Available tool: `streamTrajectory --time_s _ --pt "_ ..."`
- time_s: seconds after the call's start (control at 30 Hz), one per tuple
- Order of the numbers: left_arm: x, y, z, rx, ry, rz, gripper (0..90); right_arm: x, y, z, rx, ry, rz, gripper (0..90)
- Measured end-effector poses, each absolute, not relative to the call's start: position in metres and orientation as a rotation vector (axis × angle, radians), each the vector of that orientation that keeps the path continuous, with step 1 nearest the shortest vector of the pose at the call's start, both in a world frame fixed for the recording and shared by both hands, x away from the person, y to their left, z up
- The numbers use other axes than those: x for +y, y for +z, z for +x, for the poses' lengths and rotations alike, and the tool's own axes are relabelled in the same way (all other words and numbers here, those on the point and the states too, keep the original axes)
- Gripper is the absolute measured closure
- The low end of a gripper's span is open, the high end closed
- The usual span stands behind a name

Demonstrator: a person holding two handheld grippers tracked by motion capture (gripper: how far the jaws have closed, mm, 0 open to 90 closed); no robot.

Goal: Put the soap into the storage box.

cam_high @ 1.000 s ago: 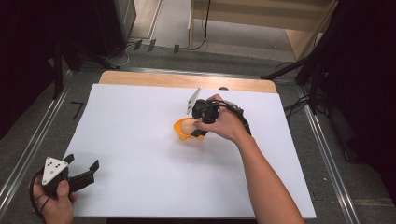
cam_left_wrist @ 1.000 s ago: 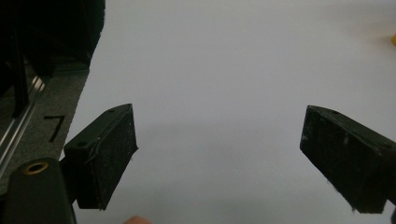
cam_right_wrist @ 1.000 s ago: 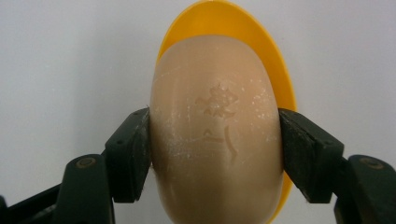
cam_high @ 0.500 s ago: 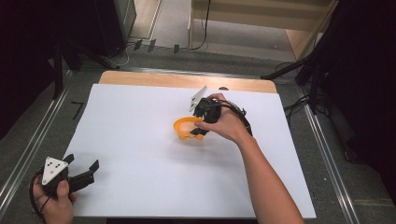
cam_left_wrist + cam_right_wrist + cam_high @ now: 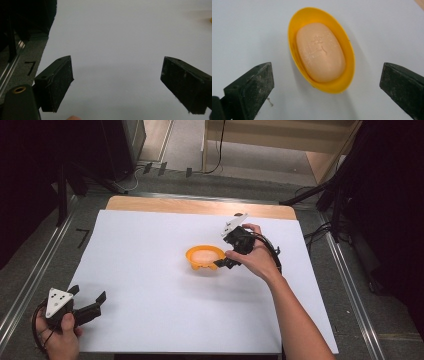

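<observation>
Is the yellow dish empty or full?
Full: a peach oval soap bar lies inside the yellow oval plastic dish, nearly reaching its rim.

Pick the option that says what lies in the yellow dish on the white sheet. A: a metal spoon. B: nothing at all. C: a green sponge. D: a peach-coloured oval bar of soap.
D: the right gripper view shows a peach-coloured oval soap bar lying inside the yellow dish, which stands on the white sheet.

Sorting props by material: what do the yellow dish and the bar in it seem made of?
Yellow dish: apparently moulded plastic, smooth, slightly glossy, with a thin even rim. Bar: looks like soap, matte peach, with faint surface cracks and speckles.
</observation>
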State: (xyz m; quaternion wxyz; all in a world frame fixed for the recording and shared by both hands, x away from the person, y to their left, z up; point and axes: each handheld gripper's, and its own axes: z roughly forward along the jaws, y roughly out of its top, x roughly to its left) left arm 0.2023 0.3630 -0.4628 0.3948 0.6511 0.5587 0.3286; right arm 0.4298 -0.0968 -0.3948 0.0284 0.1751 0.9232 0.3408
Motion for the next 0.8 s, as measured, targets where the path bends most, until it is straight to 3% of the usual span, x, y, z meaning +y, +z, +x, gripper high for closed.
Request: streamTrajectory --time_s 0.8 --pt "0.362 -0.463 0.202 1.420 0.843 1.662 13.6 -0.165 -0.405 0.389 2.553 1.272 0.911 0.0"
